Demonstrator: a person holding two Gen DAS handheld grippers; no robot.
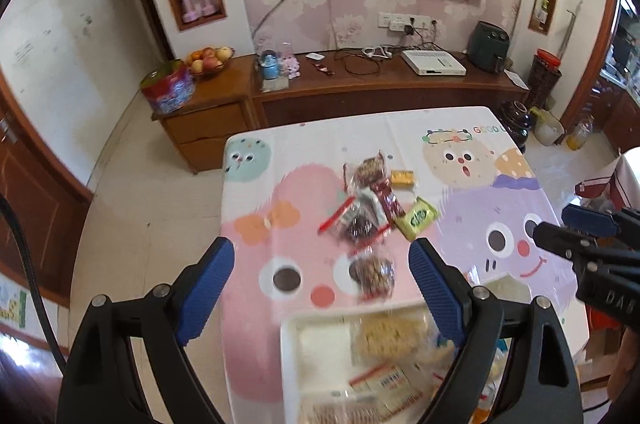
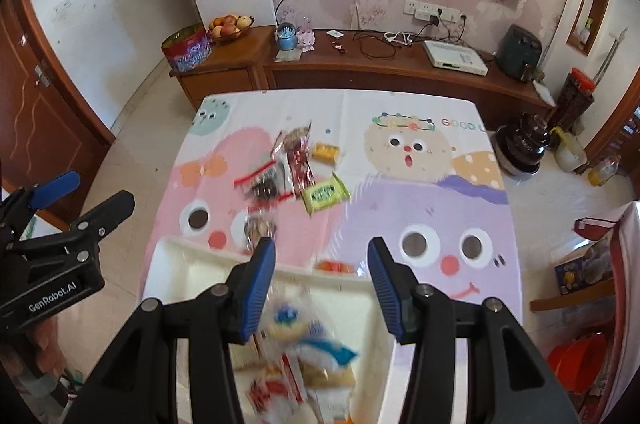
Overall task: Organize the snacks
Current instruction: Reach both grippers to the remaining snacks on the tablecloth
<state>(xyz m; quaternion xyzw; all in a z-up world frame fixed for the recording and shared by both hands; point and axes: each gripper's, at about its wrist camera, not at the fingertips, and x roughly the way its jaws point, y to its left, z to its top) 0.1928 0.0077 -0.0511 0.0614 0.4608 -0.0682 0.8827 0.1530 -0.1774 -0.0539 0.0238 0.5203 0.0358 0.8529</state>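
Several snack packets lie loose on the cartoon tablecloth: a green packet (image 1: 418, 218) (image 2: 325, 193), a yellow one (image 1: 403, 178) (image 2: 326, 151), a dark red stick (image 1: 389, 201) and clear bags of dark snacks (image 1: 360, 222) (image 2: 262, 185). A white tray (image 1: 316, 344) (image 2: 188, 264) at the near edge holds several packets. My left gripper (image 1: 322, 266) is open and empty above the tray's far edge. My right gripper (image 2: 322, 264) is open over the tray, with a blue-and-white packet (image 2: 286, 318) blurred below its jaws.
The table (image 2: 400, 103) stands on a tiled floor. Behind it is a wooden TV cabinet (image 1: 360, 91) with a fruit bowl, a tin and a white box. A dark pot (image 2: 524, 143) stands on the floor at the right. An orange packet (image 2: 334, 266) lies beside the tray.
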